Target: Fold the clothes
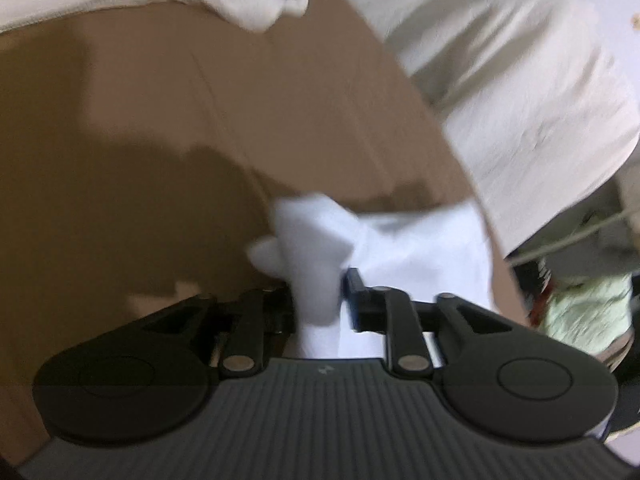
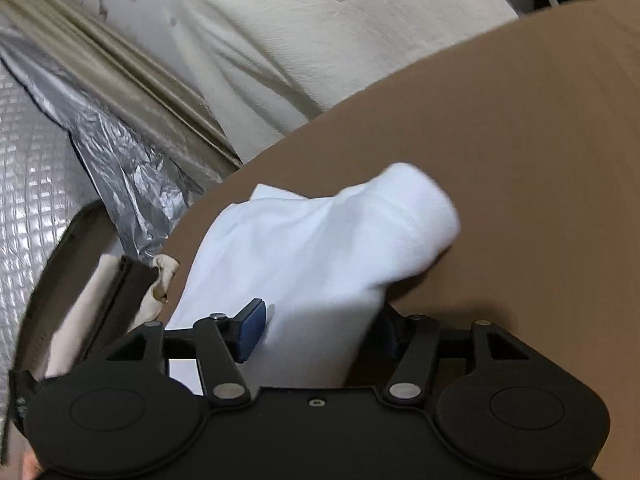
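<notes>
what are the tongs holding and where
Both tongs, left and right, have the white cloth between them at bunched ends; whether they pinch it cannot be told.

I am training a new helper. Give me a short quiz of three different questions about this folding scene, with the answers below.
1. True or false: the white garment lies on a green surface.
2. What is between the fingers of the left tongs? A) white cloth B) nothing C) a hanger
3. Fill in: the visible pad on the right tongs is coloured ____.

Key
1. False: it lies on the brown surface.
2. A
3. blue
</notes>
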`<state>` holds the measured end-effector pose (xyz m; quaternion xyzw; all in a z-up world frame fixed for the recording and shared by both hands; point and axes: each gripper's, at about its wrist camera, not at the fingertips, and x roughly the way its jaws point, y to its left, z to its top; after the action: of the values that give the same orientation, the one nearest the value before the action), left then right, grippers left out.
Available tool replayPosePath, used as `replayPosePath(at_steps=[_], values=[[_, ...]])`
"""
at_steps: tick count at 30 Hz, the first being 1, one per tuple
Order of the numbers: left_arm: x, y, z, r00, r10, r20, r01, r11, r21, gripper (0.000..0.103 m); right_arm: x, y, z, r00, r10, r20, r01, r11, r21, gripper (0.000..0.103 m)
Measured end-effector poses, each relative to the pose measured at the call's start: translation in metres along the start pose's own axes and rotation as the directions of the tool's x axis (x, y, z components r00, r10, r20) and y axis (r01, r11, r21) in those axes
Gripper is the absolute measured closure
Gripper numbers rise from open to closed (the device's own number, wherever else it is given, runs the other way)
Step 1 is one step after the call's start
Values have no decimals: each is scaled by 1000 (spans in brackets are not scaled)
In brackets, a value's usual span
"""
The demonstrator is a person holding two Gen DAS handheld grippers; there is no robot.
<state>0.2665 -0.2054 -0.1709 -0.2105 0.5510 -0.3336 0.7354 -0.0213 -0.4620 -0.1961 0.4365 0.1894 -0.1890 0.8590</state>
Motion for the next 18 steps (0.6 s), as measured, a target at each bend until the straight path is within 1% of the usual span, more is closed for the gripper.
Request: replayPosePath(at_steps=[1, 2, 3, 4, 5, 6, 7, 8, 9, 11, 13, 15, 18], values=[[9, 4, -2, 999, -18, -44, 17, 999, -31, 55, 4, -5, 2, 1000, 5, -3, -5, 1000, 17, 40], [13, 8, -2, 997, -46, -57, 42, 996, -76, 52, 9, -6, 3, 1000, 6, -5, -6, 1000, 28, 40], [14, 13, -2, 996, -71, -51, 64, 990, -124, 50, 15, -7, 3, 1000, 7, -7, -6, 999, 35, 40], [15, 16, -1, 995, -85, -46, 77, 986, -148, 52, 21, -7, 3, 1000, 7, -9, -7, 999, 43, 40], [14, 16, 0, 995, -87, -44, 80, 986, -146, 53, 23, -5, 2, 1000, -4, -9, 4, 1000, 31, 40], [14, 17, 1, 995, -90, -41, 83, 986, -144, 73, 23, -3, 0, 1000, -19, -8, 19, 1000, 11, 41], [13, 16, 1, 995, -89, -35, 84, 987, -134, 83, 24, 5, -2, 999, -37, -4, 37, 999, -34, 54], [11, 12, 0, 996, -86, -24, 83, 990, -116, 84, 24, 12, -4, 999, -44, 0, 44, 995, -89, 67], [8, 9, 0, 996, -83, -14, 82, 992, -97, 85, 24, 21, -7, 999, -47, 10, 48, 989, -140, 74], [3, 3, -1, 997, -83, 6, 83, 994, -69, 85, 16, 39, -11, 997, -48, 66, 61, 976, -209, 76], [-3, 4, 0, 995, -96, 20, 97, 993, -66, 85, 5, 53, -11, 994, -39, 102, 63, 969, -237, 79], [-10, 3, -1, 995, -93, 36, 95, 994, -53, 86, -5, 70, -10, 991, -20, 129, 55, 961, -271, 80], [-23, -5, -2, 995, -78, 55, 78, 997, -2, 86, -21, 107, -14, 986, -22, 164, 86, 917, -391, 81]])
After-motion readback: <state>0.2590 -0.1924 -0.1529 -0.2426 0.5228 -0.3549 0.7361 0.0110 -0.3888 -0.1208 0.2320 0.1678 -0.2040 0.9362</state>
